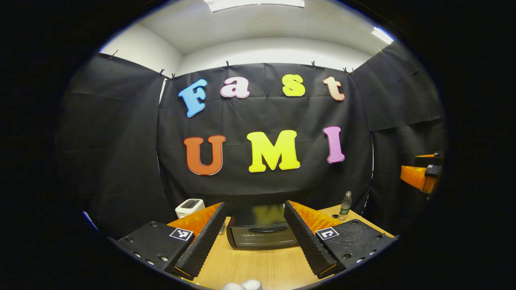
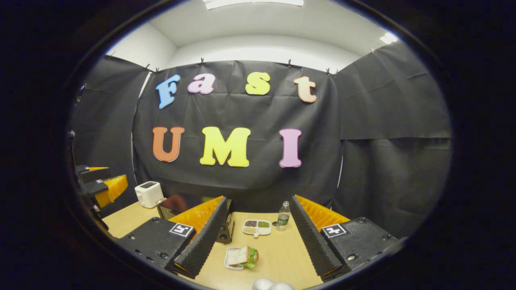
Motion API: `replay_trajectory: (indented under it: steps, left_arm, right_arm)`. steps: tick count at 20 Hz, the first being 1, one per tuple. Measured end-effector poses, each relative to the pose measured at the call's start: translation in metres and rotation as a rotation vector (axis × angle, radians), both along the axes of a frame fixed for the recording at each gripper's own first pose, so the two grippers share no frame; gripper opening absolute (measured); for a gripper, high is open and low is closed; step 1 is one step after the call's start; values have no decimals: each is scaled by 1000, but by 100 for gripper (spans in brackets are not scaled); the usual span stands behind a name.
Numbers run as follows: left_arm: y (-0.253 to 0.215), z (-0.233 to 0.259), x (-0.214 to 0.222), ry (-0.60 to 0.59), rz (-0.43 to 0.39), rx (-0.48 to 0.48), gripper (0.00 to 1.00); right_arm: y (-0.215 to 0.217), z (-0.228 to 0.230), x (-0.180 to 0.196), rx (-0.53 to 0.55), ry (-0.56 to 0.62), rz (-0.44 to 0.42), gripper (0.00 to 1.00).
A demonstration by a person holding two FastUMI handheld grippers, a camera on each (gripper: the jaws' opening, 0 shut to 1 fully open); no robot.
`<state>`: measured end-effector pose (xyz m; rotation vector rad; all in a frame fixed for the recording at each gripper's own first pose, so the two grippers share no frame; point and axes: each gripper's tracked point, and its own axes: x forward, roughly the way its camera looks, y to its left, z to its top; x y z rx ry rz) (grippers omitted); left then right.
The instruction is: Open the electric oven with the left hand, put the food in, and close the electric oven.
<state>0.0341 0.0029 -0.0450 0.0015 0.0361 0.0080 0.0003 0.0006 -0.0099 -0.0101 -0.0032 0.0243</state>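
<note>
I am holding both sets of fingers apart, gripping nothing. The oven (image 1: 262,231), door seemingly shut, is sitting between my left gripper's (image 1: 254,237) fingers on the bench (image 1: 258,268). The sandwich (image 2: 243,256) is waiting between my right gripper's (image 2: 258,241) fingers. Everything remains undone.
</note>
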Motion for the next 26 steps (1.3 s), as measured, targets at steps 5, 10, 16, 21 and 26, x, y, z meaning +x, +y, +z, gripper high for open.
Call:
replay_trajectory:
  steps: [5,10,16,21,26]
  left_arm:
    - [-13,-47,45,44,-12,-30,95]
    - [-32,-96,97,82,-37,-14,95]
    - [-52,-159,161,156,-61,-26,95]
    - [-51,-205,202,230,-40,-9,95]
    - [-45,-233,214,280,-32,-16,95]
  right_arm:
    - [-17,-5,-6,-15,-7,-5,100]
    - [-44,-14,-14,-46,16,-62,100]
    - [-63,-30,-21,-75,69,-130,100]
    - [-67,-40,-16,-79,109,-156,100]
    - [-64,-43,-10,-94,124,-159,100]
